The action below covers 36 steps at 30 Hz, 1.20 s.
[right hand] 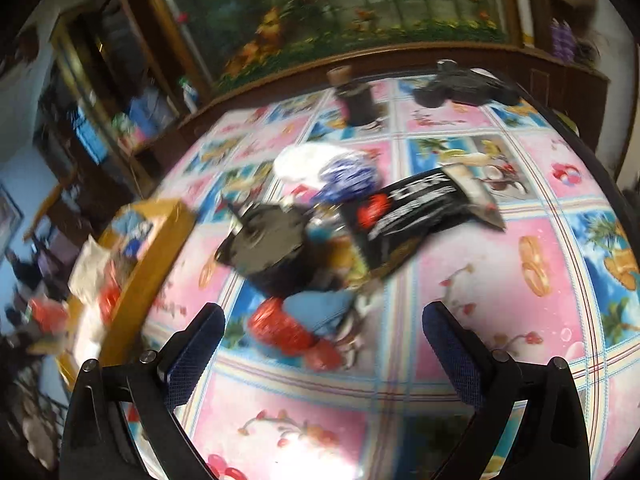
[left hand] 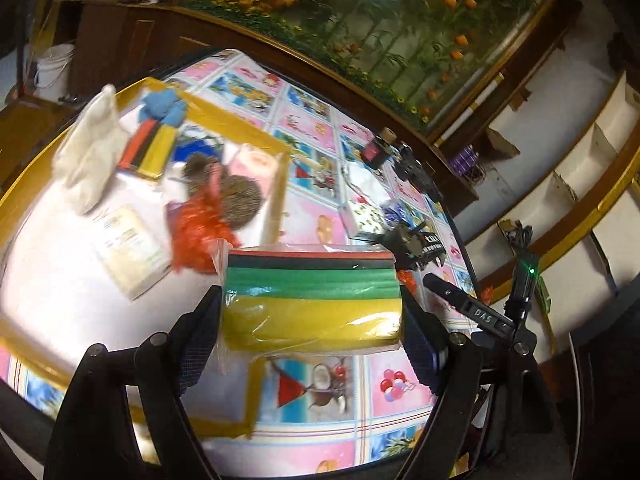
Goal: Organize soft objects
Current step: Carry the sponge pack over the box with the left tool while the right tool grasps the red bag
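Striped cloth pack point(left hand: 312, 300), a clear-bagged bundle banded red, black, green and yellow, sits low in the centre of the left wrist view, clamped between the two pads of the left gripper point(left hand: 312, 312). Its long axis runs across the frame, from one finger to the other, and it appears lifted clear of the worktop point(left hand: 384, 400). The jaws stand about as wide as the pack is long and press on its two ends.

Up and to the left lies the gold-edged tray point(left hand: 248, 136), already holding a similar striped pack point(left hand: 150, 152), a white cloth point(left hand: 90, 160), a blue cloth point(left hand: 164, 106), round brown scrubbers point(left hand: 240, 200) and a red mesh puff point(left hand: 198, 234). So the held pack lies just short of the tray's near rim, and the left gripper is plainly the nearer one.

The right gripper point(right hand: 324, 336) hangs wide open and empty over the patterned worktop, low in its blurred view. Beyond its fingers sit a red mesh ball point(right hand: 280, 328), a black packet point(right hand: 416, 212) and a blue-and-white bundle point(right hand: 348, 178), with the tray at the left edge.
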Each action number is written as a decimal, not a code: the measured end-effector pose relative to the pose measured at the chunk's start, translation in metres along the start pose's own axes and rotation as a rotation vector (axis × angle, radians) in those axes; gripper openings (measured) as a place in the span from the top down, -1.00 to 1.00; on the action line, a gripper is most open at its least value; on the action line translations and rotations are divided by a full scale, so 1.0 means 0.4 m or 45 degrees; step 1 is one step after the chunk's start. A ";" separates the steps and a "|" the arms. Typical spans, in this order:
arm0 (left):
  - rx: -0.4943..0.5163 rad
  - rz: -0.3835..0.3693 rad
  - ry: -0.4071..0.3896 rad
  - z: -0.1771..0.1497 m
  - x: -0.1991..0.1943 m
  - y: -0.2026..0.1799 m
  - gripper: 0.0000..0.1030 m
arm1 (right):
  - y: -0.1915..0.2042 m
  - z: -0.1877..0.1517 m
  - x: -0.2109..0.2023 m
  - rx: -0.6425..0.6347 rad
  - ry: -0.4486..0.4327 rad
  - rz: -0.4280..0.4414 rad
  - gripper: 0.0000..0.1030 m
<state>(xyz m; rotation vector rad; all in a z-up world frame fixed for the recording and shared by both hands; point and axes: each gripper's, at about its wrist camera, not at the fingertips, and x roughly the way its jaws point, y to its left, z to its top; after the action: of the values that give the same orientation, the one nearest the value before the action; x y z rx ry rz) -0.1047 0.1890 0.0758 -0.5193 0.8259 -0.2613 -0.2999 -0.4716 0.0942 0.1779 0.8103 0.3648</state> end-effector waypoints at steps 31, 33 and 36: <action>-0.241 0.324 -0.011 0.133 0.012 0.330 -0.62 | 0.325 -0.021 -0.056 -0.238 0.119 0.315 0.14; -0.292 0.290 -0.008 0.138 0.009 0.352 -0.62 | 0.380 -0.023 -0.042 -0.280 0.142 0.343 0.14; -0.313 0.183 -0.048 0.127 -0.021 0.355 -0.62 | 0.469 -0.022 -0.020 -0.369 0.169 0.366 0.13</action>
<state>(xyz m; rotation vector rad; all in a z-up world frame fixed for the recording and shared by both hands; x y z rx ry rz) -0.0686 0.3296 0.0337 -0.6888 0.8598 -0.0169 -0.3584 -0.3016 0.1484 -0.0023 0.8539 0.7657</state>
